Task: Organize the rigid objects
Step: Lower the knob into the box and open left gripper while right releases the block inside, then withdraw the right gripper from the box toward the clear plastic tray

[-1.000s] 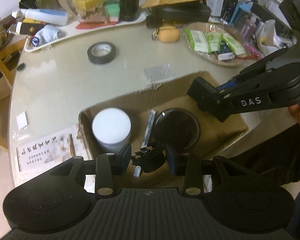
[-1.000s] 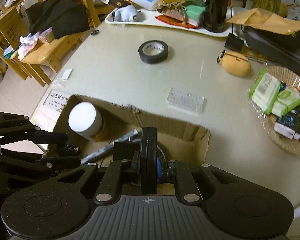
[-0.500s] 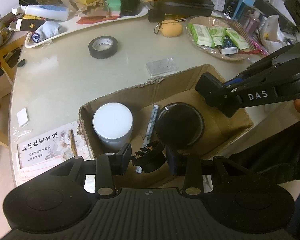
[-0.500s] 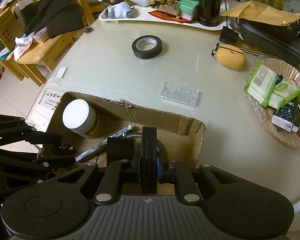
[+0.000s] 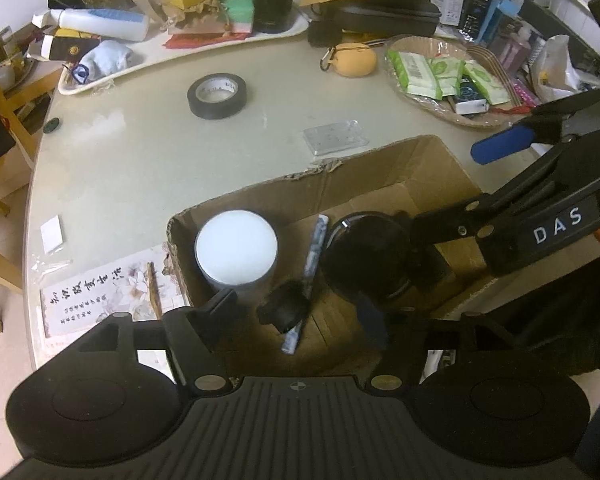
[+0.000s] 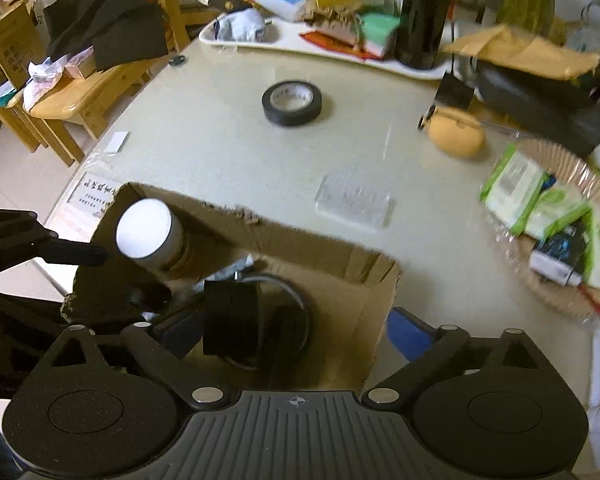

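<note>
Left wrist view: my left gripper hangs over the open cardboard box on the table, its jaws having just been opening and now standing apart. A small black clip lies between them on the box floor, touched by neither pad. Beside it a white-lidded jar stands upright at the box's left wall, a rolled paper tube lies along the middle, and a round black case sits to the right. My right gripper reaches in from the right, one blue-padded finger outside the box and the other over the black case.

Right wrist view: my right gripper has just been opening and now stands wide, holding nothing; a black block lies free below, on the black case. The jar stands in the far left corner. Out on the table, well apart from the box, lie a roll of black tape and a clear plastic case.
</note>
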A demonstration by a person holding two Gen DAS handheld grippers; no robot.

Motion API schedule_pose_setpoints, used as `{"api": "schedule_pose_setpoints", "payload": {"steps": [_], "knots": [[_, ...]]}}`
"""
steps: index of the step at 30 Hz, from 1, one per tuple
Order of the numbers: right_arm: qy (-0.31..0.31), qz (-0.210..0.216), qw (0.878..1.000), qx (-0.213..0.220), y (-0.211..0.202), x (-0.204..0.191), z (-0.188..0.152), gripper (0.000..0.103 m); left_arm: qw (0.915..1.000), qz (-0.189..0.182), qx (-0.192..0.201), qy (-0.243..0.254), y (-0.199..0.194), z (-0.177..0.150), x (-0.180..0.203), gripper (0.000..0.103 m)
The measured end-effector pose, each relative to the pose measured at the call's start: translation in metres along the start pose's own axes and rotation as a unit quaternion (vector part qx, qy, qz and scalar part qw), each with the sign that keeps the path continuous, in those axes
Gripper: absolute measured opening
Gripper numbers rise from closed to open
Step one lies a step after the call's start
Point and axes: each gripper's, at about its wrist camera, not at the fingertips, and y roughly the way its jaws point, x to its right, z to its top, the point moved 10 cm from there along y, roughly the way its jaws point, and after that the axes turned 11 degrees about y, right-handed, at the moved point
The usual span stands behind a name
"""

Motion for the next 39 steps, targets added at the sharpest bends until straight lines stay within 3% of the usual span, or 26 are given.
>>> {"api": "schedule_pose_setpoints", "payload": {"steps": [3,18,28,39], "knots": [[0.011,0.002,1.0,-0.002,0.001,0.003,0.002,0.101,1.0,0.002,-0.003,0.002,0.002,0.0,0.0,0.071],[0.025,-0.016,1.0,-0.007,0.004,0.013,0.002,0.103,1.0,0.005,0.003,0.002,0.0,0.002,0.0,0.072],[0.051,-0.023,0.998,0.024,-0.003,0.022,0.013,0.103,0.9945,0.043,0.081,-0.05,-0.024,0.021,-0.022,0.072],[0.061,-0.032,0.99,0.122,-0.031,0.029,0.039,0.103,0.9792,0.091,0.158,-0.089,-0.049,0.037,-0.041,0.074]]}}
